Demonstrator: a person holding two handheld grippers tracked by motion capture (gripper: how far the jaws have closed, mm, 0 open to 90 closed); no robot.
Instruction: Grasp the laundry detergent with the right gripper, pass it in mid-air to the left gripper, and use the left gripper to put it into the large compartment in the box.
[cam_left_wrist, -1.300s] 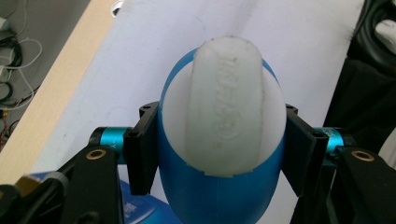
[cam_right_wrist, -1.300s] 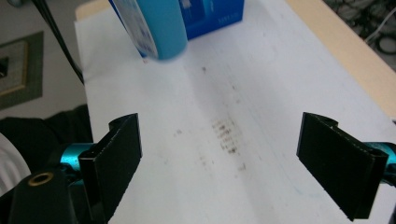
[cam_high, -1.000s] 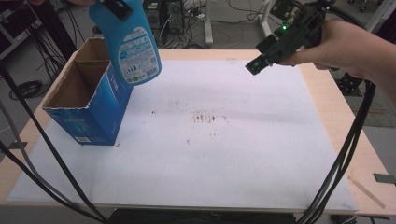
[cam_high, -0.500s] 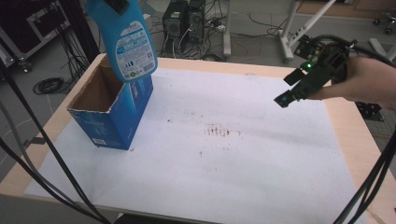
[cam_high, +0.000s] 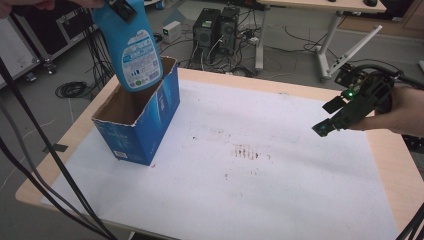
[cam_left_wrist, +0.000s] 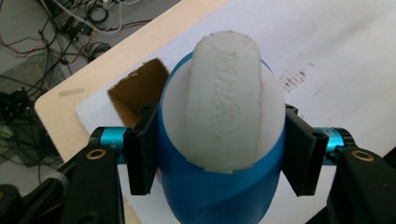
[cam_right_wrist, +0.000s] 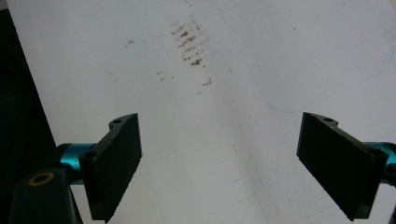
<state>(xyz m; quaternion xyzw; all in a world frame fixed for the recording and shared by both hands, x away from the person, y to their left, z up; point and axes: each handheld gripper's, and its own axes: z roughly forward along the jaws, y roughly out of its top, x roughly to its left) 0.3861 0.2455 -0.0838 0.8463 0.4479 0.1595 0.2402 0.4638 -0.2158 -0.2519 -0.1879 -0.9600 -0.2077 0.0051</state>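
Left gripper (cam_left_wrist: 212, 158) clamps blue bottle (cam_high: 131, 47) above open box (cam_high: 150, 125), not yet lowered in; right gripper (cam_right_wrist: 233, 168) wide open, empty

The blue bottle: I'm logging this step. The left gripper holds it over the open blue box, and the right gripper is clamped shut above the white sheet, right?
Not quite: the right gripper is open, its jaws standing wide apart with nothing between them, as the right gripper view shows. The rest holds: the left gripper holds the blue bottle over the open blue box, and the right gripper is above the white sheet.
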